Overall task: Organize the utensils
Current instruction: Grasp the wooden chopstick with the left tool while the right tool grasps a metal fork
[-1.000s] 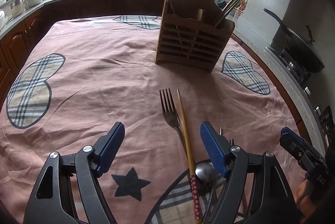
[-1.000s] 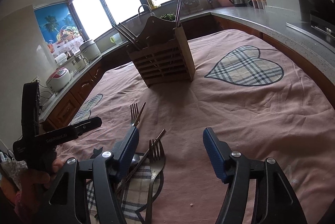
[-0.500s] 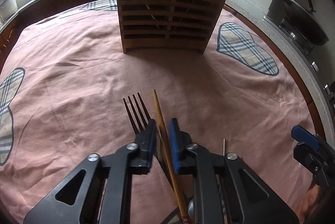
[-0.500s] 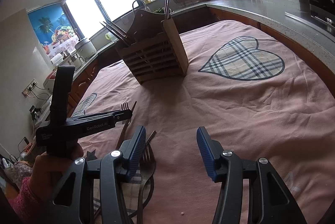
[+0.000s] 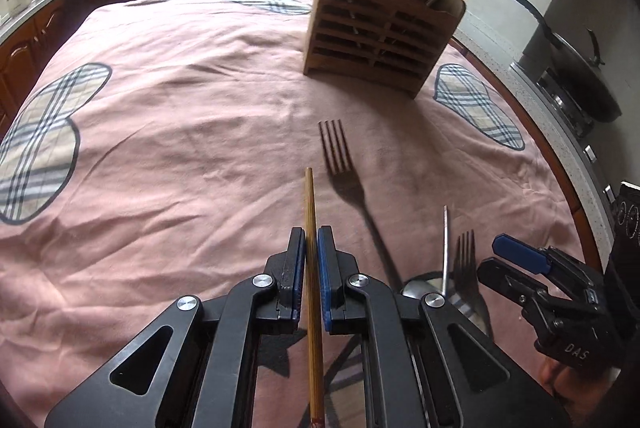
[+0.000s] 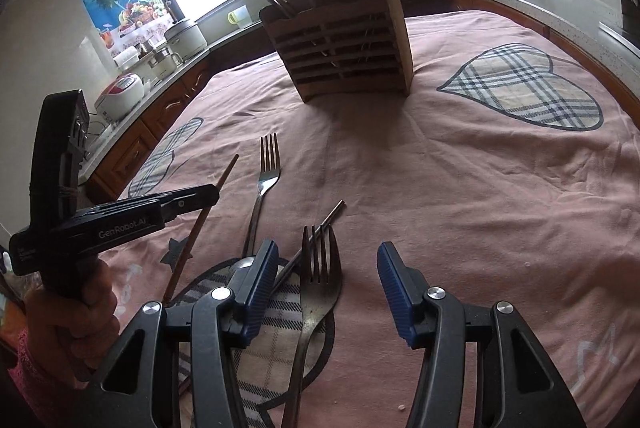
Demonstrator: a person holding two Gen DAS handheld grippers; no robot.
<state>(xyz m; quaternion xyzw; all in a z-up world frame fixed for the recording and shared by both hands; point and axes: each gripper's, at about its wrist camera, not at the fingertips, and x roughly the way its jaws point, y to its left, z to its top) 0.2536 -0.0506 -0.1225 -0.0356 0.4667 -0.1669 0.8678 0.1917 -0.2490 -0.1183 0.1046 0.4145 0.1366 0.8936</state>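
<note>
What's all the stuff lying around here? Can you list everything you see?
Caddy: one, brown wood, slatted, standing at the far end of the cloth, with utensils sticking out.
Tablecloth: one, pink with plaid hearts, covering the table.
Wooden chopstick: one, tan, clamped in the left gripper.
Forks: two, silver, on the cloth; one long fork nearer the caddy, one fork close to the right gripper.
Metal chopstick: one, silver, slanting beneath the nearer fork.
Spoon: one, silver, mostly hidden.
Pan: one, black, on the stove at the right.
Left gripper: black with blue fingers, shut.
Right gripper: black with blue fingers, open.
</note>
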